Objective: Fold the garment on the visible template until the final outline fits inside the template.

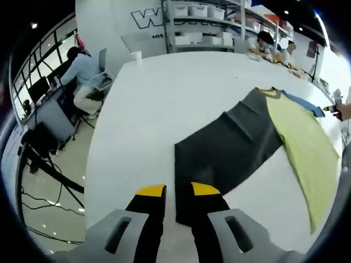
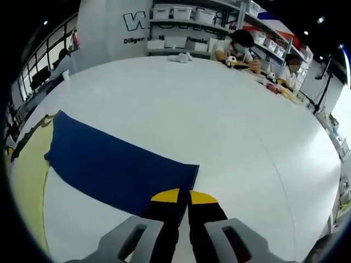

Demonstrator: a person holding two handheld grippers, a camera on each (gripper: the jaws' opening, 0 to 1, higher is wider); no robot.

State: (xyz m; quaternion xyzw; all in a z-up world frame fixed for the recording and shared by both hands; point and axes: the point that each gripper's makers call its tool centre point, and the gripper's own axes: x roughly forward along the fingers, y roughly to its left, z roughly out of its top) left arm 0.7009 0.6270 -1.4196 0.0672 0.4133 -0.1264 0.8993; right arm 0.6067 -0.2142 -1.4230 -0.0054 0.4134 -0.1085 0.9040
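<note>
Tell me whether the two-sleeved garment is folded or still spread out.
Spread. The yellow-bodied garment lies flat on the white table, its dark grey sleeve stretched out in the left gripper view and its blue sleeve in the right.

Garment (image 1: 241, 148) lies spread on table (image 1: 159, 98).

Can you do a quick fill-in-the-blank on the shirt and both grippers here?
1. The left gripper hovers at the end of the shirt's ____ sleeve.
2. The right gripper hovers at the end of the ____ sleeve.
3. The shirt body between the sleeves is ____ in colour.
4. The shirt lies spread on a ____ table.

Missing words: dark grey; blue; yellow; white
</note>
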